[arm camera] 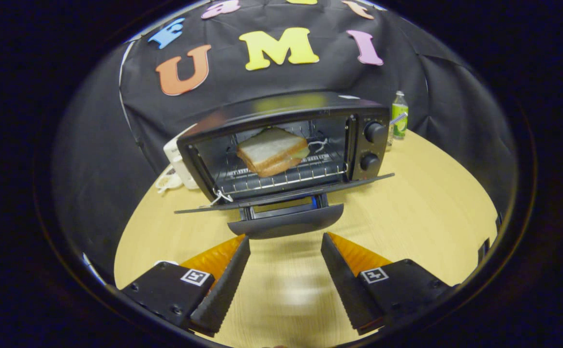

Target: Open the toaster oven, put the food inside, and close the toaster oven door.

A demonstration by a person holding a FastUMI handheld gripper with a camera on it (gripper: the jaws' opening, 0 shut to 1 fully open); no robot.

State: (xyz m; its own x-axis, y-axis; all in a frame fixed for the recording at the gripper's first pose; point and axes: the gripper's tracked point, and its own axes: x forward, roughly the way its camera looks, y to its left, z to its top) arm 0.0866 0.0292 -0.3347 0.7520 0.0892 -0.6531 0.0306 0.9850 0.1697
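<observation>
Toaster oven (286, 145), one of it, black, stands on the pale wooden table (422, 212) beyond the fingers, its door (281, 195) dropped fully open and lying flat toward the gripper, with the door handle (286, 223) just ahead of the fingertips. Inside, on the wire rack (281, 176), lies one sandwich (273, 151) of white bread, tilted a little, with a light filling showing at its edge. Two round knobs (373, 131) sit one above the other on the oven's panel beside the cavity. One gripper (285, 240) shows, its two fingers spread wide with nothing between them, the tips near the handle but apart from it, over bare table. One small green bottle (399, 115) stands upright behind the oven on the knob side, with a thin striped thing, perhaps a straw, leaning beside it. On the oven's other side, one white appliance (177, 162) sits partly hidden behind it; what it is I cannot tell. Black cloth (97, 159) hangs as the wall behind and around the table.
</observation>
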